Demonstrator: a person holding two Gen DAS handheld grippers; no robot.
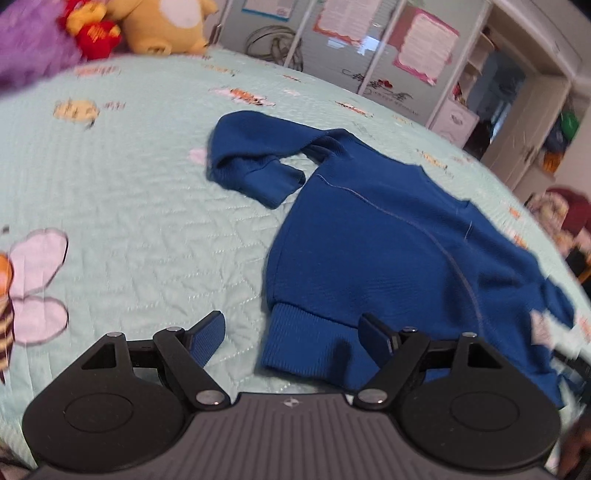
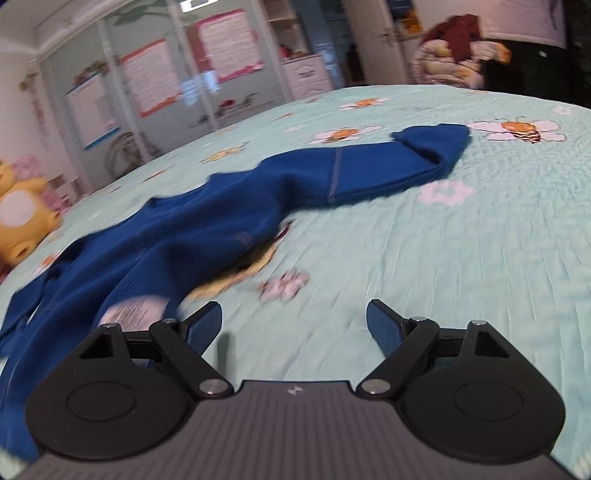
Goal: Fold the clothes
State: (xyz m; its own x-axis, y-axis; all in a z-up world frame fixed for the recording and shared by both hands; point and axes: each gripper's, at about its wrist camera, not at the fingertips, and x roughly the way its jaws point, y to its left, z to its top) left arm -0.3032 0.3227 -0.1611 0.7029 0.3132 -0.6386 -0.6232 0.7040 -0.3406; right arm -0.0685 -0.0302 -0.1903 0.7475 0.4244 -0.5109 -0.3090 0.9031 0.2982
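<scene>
Here we list one blue sweatshirt (image 1: pixel 388 240), spread on our mint quilted bedspread (image 1: pixel 147 221) printed with bees and flowers, one sleeve (image 1: pixel 258 162) bent back on itself, the other sleeve (image 2: pixel 388 162) stretched out flat. Our left gripper (image 1: pixel 291 334) has its jaws wide apart above the ribbed hem (image 1: pixel 310 343), clamping nothing. Our right gripper (image 2: pixel 294 325) has its jaws likewise apart over bare quilt, just beside the garment. Yellow plush toy (image 1: pixel 166 26) at the bed's far edge.

Bed (image 1: pixel 147 206) — blue sweater (image 1: pixel 388 251), plush toys (image 1: pixel 162 26).
</scene>
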